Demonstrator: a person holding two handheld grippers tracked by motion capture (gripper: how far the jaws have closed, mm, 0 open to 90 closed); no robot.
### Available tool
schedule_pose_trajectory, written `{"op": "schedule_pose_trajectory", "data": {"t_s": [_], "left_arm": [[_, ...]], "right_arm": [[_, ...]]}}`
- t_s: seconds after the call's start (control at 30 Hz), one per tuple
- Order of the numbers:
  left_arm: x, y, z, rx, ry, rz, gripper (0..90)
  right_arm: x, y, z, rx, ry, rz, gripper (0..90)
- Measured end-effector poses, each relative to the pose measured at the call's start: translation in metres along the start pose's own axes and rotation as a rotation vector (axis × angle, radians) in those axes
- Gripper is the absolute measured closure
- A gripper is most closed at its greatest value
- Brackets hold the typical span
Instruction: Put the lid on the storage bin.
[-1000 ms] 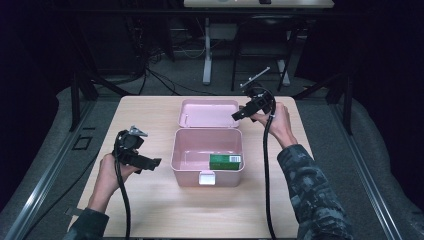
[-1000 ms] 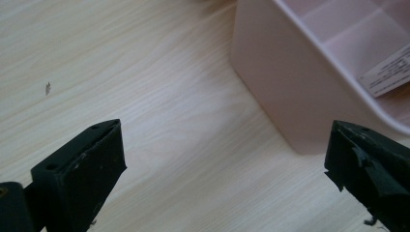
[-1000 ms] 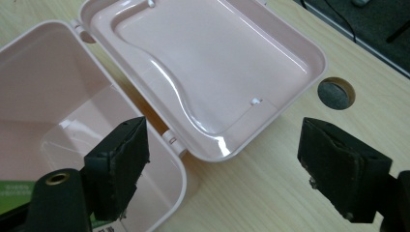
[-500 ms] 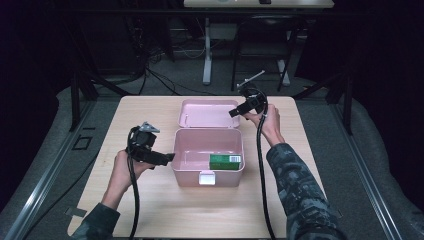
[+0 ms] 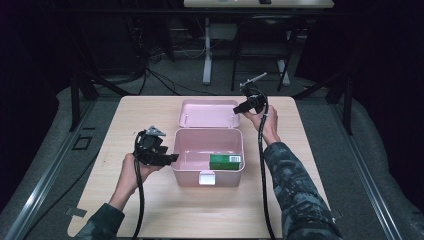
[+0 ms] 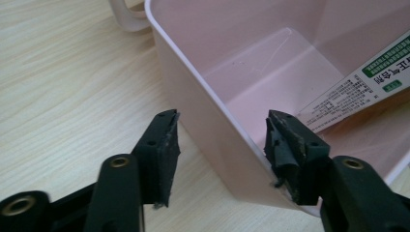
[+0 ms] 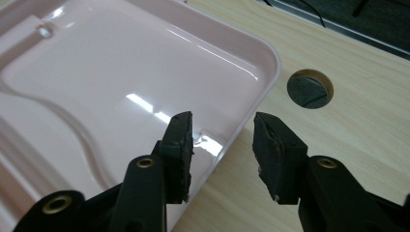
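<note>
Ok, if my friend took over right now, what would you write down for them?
Left gripper: jaws have just been closing and straddle the left wall of the pink box; one pad is at the wall, no firm pinch visible yet.
Right gripper: jaws have just been closing and straddle the rim of the open lid; gap still visible.
A green carton lies inside the box.
Done: carton is in, both grippers are lined up.
Left, probably: steady the box, grip the lid and swing it shut.

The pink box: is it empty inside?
No, a green and white carton lies inside the pink box, against its right wall.
</note>
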State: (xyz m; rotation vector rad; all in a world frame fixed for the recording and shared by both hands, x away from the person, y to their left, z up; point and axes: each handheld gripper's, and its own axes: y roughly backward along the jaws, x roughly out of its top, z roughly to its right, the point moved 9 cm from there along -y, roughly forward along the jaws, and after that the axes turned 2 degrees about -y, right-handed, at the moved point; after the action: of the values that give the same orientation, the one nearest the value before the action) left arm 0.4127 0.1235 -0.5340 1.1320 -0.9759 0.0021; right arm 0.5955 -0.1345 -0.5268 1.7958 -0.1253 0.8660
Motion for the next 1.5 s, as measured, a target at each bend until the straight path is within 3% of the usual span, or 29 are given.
{"op": "schedule_pose_trajectory", "data": {"t_s": [0.27,0.7,1.1,1.5], "left_arm": [[-0.001,-0.004,0.006,-0.023,-0.014,-0.003,61.2],[-0.001,-0.004,0.007,-0.009,-0.029,0.005,62.2],[-0.002,-0.005,0.007,-0.004,-0.037,0.005,62.3],[-0.001,-0.005,0.007,0.007,-0.041,0.006,61.9]], "right_arm": [[0.000,-0.018,0.006,-0.043,-0.055,-0.005,64.4],[-0.002,-0.033,0.010,-0.072,-0.123,-0.005,71.4],[0.000,-0.031,0.009,-0.102,-0.135,0.010,75.0],[0.007,-0.019,0.006,-0.099,-0.136,0.081,77.5]]}}
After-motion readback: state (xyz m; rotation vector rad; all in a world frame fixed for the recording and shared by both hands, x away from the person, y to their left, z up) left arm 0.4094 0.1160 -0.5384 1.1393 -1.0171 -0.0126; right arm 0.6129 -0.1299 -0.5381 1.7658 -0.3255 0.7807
